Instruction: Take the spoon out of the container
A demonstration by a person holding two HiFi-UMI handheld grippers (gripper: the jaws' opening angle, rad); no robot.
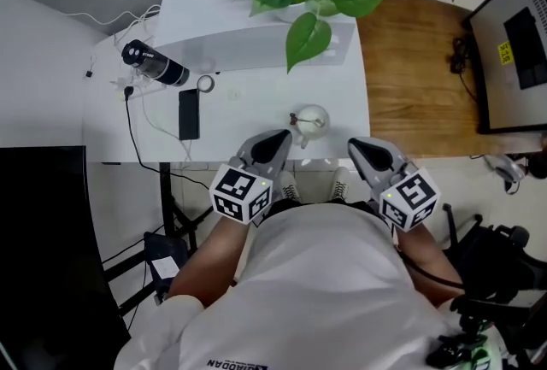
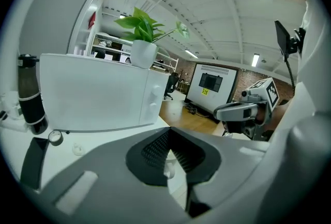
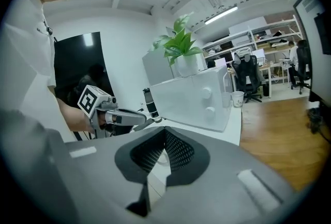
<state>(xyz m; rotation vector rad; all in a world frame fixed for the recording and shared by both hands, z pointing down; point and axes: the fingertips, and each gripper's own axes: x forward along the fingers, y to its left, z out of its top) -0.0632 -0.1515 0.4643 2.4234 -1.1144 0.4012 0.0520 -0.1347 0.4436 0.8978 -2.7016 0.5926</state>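
Head view: we are holding the left gripper (image 1: 280, 140) and right gripper (image 1: 357, 146) at the table (image 1: 248, 103) edge, jaws together, both empty. The spoon (image 1: 295, 118) is sitting in the container (image 1: 313, 120), at one o'clock from the left gripper; the whole removal is waiting.

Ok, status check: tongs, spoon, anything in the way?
Left tongs shut, empty, close to the container. Right tongs shut, empty, at the table edge. Spoon in container, not yet gripped. Phone off to the left, outside the path.
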